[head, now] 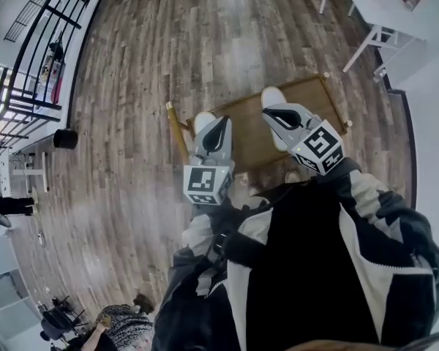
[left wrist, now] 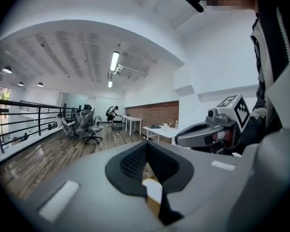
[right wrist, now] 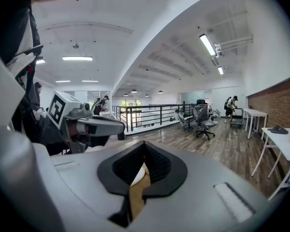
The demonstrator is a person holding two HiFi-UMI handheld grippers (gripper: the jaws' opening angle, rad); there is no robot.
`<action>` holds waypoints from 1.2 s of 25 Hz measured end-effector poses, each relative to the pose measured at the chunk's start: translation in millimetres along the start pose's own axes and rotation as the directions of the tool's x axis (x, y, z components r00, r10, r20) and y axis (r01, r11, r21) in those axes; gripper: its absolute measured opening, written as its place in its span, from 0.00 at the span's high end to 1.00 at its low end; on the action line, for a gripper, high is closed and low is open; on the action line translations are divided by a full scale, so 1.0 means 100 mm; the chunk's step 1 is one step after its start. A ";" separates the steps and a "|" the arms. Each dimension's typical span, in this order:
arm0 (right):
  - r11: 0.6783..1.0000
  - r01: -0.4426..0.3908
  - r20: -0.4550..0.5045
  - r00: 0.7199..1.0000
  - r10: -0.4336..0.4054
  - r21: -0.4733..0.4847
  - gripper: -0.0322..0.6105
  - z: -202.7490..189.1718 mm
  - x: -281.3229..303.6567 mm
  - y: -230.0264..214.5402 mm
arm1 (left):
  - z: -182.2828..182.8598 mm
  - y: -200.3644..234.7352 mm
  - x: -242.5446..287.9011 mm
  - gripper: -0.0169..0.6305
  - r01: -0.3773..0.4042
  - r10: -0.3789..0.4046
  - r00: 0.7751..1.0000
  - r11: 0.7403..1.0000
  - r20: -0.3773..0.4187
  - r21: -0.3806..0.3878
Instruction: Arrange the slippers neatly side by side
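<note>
We hold the left gripper [head: 218, 123] and the right gripper [head: 272, 114] side by side above a low brown wooden platform [head: 314, 97], each with its jaws pressed together on nothing. On the platform lie two white slippers, set apart from each other. One slipper [head: 203, 120] shows its end just past the left gripper's tip, and the other slipper [head: 272, 95] shows past the right gripper's tip, both beneath the jaws. Around the platform we see plank floor [head: 205, 35], a white table [head: 395, 6] at the upper right and a black railing [head: 36, 64] far to the left.
</note>
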State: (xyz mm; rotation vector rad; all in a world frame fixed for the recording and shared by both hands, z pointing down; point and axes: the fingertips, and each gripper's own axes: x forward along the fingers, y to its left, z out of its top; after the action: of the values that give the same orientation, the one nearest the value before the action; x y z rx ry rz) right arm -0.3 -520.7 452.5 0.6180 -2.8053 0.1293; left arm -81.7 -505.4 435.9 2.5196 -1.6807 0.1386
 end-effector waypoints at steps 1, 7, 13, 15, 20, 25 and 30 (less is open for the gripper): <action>1.000 0.005 0.010 1.000 -0.005 -0.005 0.94 0.02 -0.01 0.00 | 0.02 -0.03 -0.01 0.95 0.009 -0.009 1.000 1.000 0.006 0.011; 1.000 0.028 0.040 0.999 -0.028 -0.011 0.95 0.11 0.03 0.02 | 0.10 -0.02 -0.08 0.95 0.012 -0.014 0.999 0.999 0.038 0.032; 0.999 0.036 0.040 0.999 -0.035 -0.015 0.95 0.15 0.05 0.06 | 0.06 -0.01 -0.12 0.95 0.006 -0.006 0.999 1.000 0.037 0.004; 0.999 0.037 0.043 0.998 -0.036 -0.018 0.95 0.15 0.05 0.08 | 0.07 -0.02 -0.13 0.95 0.009 -0.010 0.999 1.000 0.045 0.002; 0.997 0.076 0.009 0.997 -0.076 -0.012 0.83 0.04 0.04 -0.05 | 0.09 -0.02 -0.13 0.95 0.018 -0.017 0.998 1.000 0.052 -0.025; 0.989 0.137 -0.126 0.983 -0.130 0.047 0.71 -0.42 0.16 -0.28 | 0.03 0.02 -0.12 0.95 0.023 -0.022 0.999 0.999 0.049 -0.036; 0.984 0.156 -0.232 0.964 -0.133 0.085 0.63 -0.80 0.27 -0.35 | 0.01 0.07 -0.09 0.95 0.013 -0.010 0.999 0.998 0.053 -0.056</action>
State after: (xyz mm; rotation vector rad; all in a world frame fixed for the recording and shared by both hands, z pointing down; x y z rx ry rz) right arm 10.5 -551.7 537.9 0.7779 -2.5377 0.2971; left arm -91.9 -499.7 434.3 2.5129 -1.6636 0.0239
